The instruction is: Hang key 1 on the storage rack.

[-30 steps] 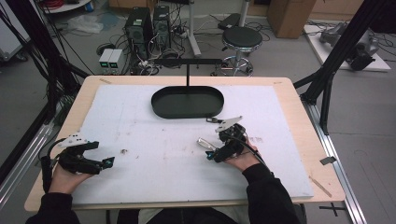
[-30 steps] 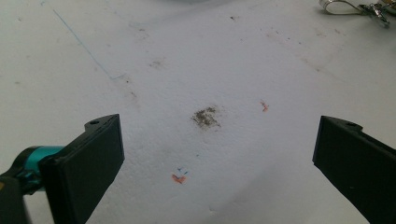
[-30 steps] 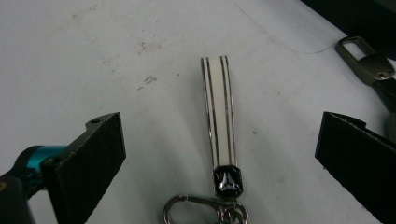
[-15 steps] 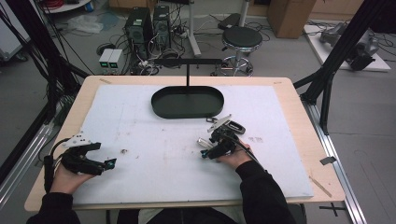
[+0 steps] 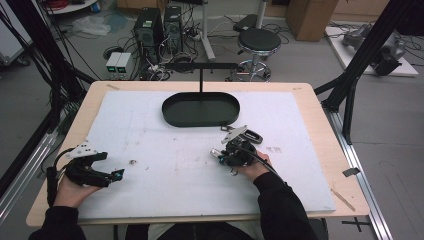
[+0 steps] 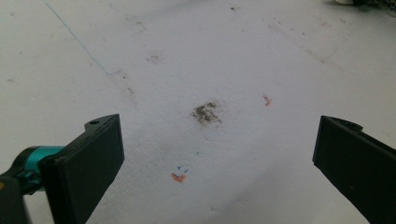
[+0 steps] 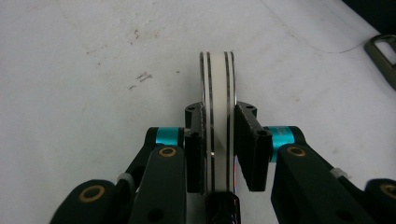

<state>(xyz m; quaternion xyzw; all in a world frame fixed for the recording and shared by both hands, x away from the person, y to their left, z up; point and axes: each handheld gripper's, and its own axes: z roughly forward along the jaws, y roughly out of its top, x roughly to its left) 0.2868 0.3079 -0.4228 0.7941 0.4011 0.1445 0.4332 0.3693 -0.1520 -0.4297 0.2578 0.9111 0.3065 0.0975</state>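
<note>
right jaws (image 7: 218,140) clamped on a thin white disc (image 7: 218,93), pads flat on its two faces. they've just been closing, disc between them. disc stands on edge, upright, rim pointing away from my camera along the line of the jaws, flat faces to the sides. two dark lines run round the rim, one near each face. no writing or brand i can read on it. in the high view the right gripper (image 5: 231,154) sits right of centre on the white worktop (image 5: 165,185), jaws aimed toward my left; disc too small to make out there.

just beyond that gripper a small dark gadget (image 5: 249,135) with a grey end lies flat, long axis running left-right with a slight tilt. can't read any marking on it. the corner of a dark metal frame (image 7: 383,51) shows at the right edge of the right gripper view; can't tell what it is.

black oval tray (image 5: 200,110) sits at the far middle of the worktop, long axis left-right, a black t-shaped stand (image 5: 201,75) rising behind it.

left gripper (image 5: 107,173) near the front left edge, jaws wide apart, nothing between them. left gripper view looks down on bare worktop: a grey-brown smudge (image 6: 206,113), small red marks (image 6: 177,176), a thin blue pen line (image 6: 79,42). none of it legible as text.
</note>
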